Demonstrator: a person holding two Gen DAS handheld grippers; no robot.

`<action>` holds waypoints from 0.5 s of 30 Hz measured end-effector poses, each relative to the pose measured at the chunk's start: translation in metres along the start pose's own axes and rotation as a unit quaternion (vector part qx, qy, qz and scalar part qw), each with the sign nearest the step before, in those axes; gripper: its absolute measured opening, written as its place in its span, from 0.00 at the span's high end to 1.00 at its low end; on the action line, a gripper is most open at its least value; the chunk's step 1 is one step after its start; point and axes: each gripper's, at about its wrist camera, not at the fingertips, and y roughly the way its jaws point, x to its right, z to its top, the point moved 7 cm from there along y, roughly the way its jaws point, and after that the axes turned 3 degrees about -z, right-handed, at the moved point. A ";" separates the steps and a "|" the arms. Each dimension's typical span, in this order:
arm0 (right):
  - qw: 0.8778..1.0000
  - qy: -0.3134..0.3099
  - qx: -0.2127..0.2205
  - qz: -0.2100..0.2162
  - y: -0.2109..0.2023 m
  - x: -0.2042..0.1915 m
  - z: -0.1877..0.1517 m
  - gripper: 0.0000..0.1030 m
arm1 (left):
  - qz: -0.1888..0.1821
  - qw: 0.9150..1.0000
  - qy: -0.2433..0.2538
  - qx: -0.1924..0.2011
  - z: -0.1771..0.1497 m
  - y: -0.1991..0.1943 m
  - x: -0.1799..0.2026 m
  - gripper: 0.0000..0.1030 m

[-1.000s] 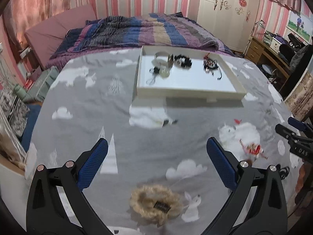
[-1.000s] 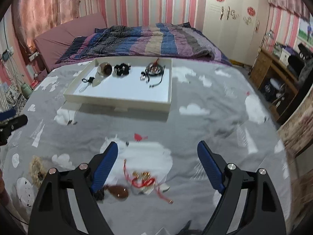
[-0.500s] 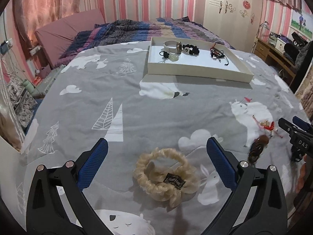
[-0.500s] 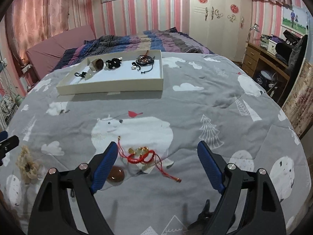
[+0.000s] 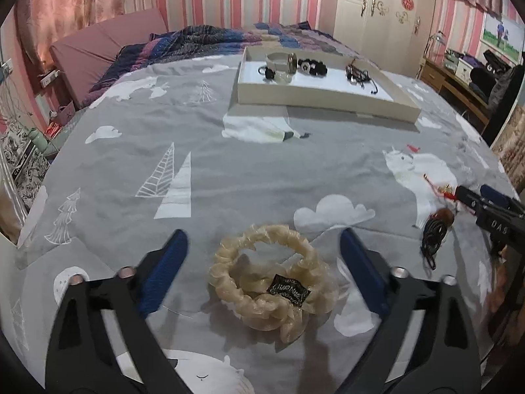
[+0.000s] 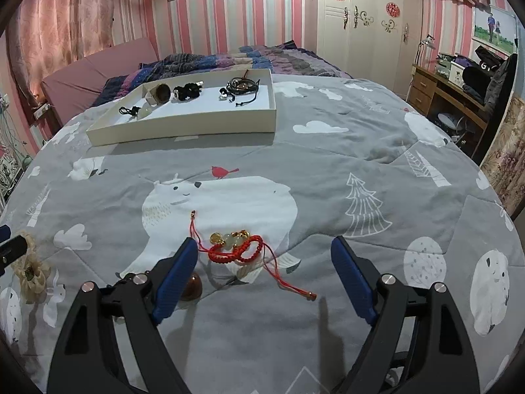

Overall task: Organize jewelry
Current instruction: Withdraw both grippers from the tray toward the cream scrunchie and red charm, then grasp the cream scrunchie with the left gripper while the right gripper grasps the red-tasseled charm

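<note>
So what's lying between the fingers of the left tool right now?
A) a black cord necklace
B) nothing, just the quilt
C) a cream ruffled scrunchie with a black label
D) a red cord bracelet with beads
C: in the left wrist view, the cream scrunchie lies on the grey quilt between the closing fingers of the left tool, not yet touched.

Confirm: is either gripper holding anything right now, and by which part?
Nothing held. The left gripper is closing around the cream scrunchie, pads not touching. The right gripper stands open over the red bracelet.
</note>
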 end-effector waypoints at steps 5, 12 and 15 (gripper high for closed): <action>1.000 0.000 -0.009 -0.004 0.006 0.000 -0.003 0.19 | -0.010 0.999 -0.005 -0.042 -0.008 0.021 0.001 0.41; 1.000 -0.005 -0.030 -0.002 0.017 -0.002 -0.009 0.28 | 0.000 0.999 0.003 -0.048 -0.011 0.028 0.004 0.56; 0.999 -0.015 -0.048 0.007 0.024 -0.007 -0.012 0.39 | 0.000 0.999 0.010 -0.047 -0.010 0.028 0.006 0.64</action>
